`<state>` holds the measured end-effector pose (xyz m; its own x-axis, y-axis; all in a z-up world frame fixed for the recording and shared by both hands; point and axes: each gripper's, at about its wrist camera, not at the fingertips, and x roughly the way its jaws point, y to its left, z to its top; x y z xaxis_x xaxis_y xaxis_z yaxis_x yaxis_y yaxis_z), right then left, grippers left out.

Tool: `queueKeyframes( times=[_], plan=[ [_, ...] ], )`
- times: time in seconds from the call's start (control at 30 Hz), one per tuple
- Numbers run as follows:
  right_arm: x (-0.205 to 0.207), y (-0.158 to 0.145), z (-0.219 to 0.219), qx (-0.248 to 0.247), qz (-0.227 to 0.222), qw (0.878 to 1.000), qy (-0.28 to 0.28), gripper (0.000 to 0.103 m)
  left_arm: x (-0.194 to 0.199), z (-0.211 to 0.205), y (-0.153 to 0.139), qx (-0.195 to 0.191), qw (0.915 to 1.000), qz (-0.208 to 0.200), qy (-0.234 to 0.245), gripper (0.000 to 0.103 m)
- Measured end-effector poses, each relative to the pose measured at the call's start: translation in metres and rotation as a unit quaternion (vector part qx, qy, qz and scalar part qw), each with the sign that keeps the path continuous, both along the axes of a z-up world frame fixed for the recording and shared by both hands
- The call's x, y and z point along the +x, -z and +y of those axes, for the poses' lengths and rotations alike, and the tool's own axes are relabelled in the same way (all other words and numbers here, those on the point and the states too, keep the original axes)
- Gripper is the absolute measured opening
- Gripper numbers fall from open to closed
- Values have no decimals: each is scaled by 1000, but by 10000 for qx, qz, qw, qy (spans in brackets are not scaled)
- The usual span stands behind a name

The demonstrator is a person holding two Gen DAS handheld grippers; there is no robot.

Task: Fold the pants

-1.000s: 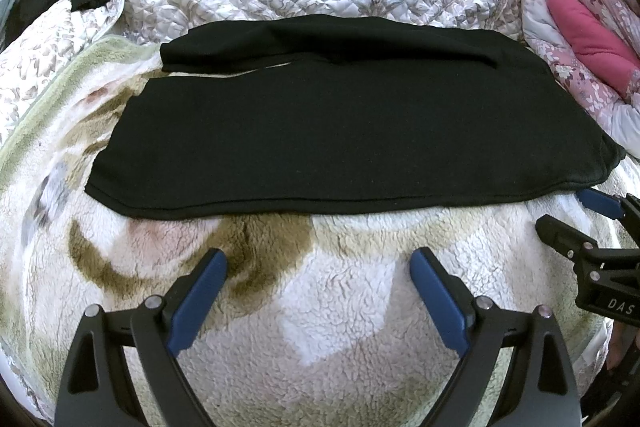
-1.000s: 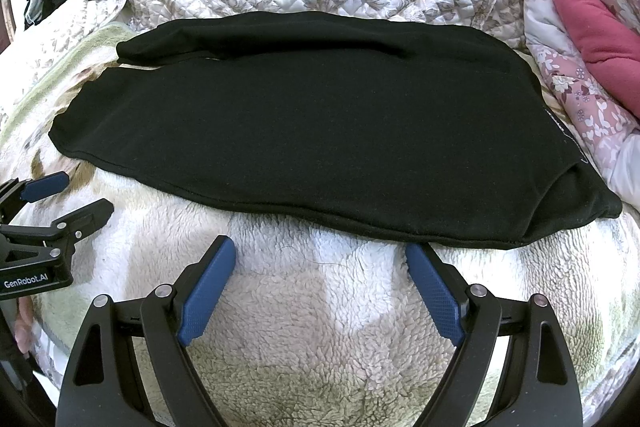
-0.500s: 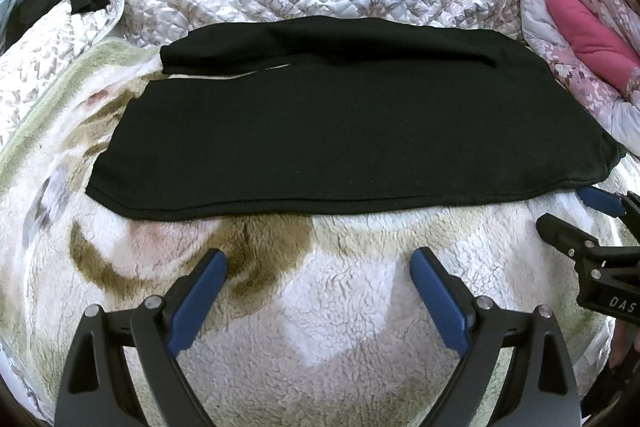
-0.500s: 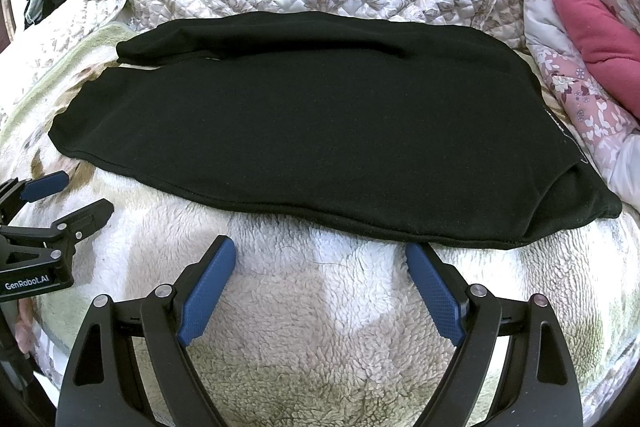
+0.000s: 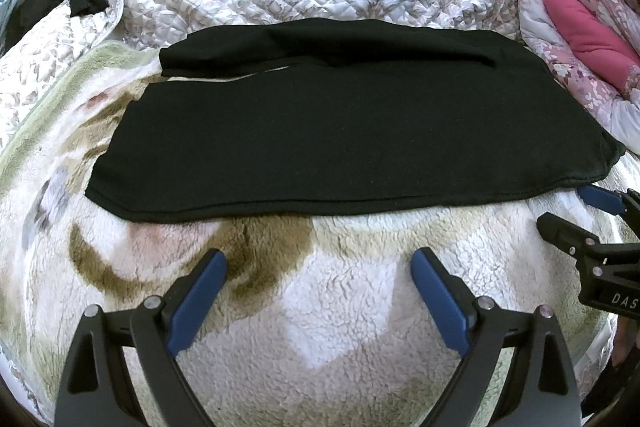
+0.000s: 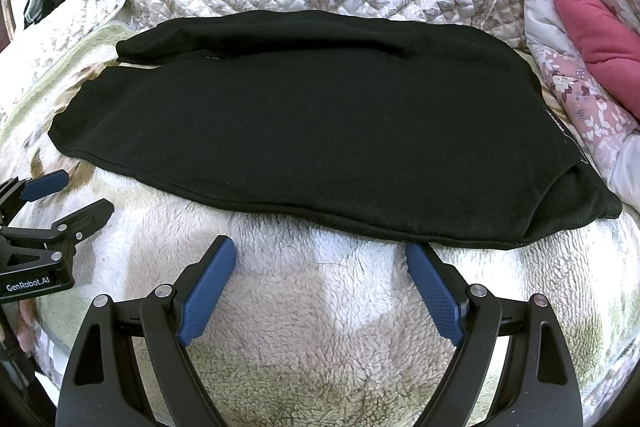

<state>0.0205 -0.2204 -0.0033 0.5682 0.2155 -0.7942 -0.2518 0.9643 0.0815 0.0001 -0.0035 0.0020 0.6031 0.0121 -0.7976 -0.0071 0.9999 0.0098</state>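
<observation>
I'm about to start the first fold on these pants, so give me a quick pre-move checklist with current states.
1. Left gripper open, empty: ok.
2. Right gripper open, empty: ok.
3. Black pants spread flat on the fleece blanket: ok.
4. Near edge in front of both grippers, unobstructed: ok.
5. Far leg lying smooth: not ok, it is bunched along the back.
6. Waistband end fully flat: cannot tell.

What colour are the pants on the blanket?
Plain black pants, no visible pattern; clearest in the right wrist view.
</observation>
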Motion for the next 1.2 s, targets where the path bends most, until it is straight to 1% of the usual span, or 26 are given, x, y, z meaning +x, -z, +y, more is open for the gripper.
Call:
queueKeyframes(
  times=[0.47,0.67,0.93,1.07,1.2],
  plan=[
    [-1,-1,3,-30,-45,10000,-5,87,0,0,-1,-12,10000,3,-11,96],
    [2,-2,4,37,-32,10000,-18,87,-1,0,-2,-23,10000,-15,2,96],
    [-6,-6,-7,387,-37,9992,-113,87,-2,1,-2,-85,9999,-30,58,95],
    [-5,-8,-17,511,-11,9987,39,87,-3,2,-3,-134,9999,-67,34,94],
    [-2,-11,-27,622,-2,9979,203,87,-3,7,-5,-229,9997,-126,-30,90]
  ],
)
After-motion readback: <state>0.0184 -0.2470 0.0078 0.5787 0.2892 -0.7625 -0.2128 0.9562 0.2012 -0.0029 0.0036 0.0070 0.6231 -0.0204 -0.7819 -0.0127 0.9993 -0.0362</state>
